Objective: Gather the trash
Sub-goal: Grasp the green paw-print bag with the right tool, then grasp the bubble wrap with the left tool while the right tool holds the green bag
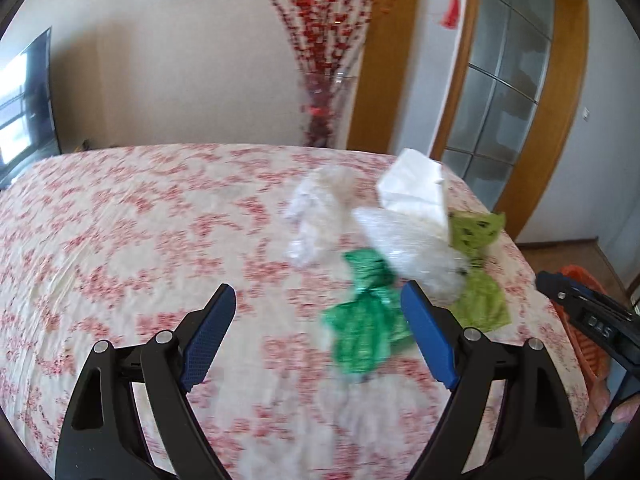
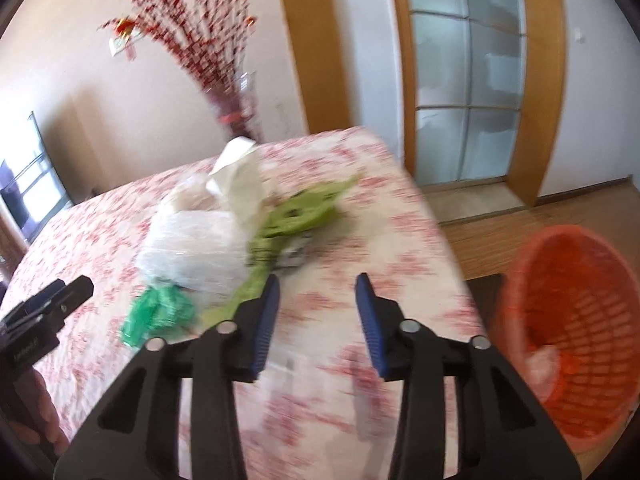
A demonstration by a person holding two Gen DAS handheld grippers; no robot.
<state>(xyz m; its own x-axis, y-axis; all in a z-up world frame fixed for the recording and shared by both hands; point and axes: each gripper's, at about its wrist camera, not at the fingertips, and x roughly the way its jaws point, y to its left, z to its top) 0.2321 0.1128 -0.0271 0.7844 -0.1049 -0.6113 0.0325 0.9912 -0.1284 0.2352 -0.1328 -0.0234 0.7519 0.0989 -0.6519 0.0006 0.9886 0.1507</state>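
Both the left gripper and right gripper hover empty with jaws spread, ready for the trash pile on the table's far right, near the orange basket.

Motion blur smears the trash pile, hiding its print and edges. The basket is cut off by the right edge, its contents unclear.

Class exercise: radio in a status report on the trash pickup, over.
Left gripper open, empty. Right gripper open, empty. Trash pile on the table, uncollected; orange basket off its right edge. Nothing blocking.
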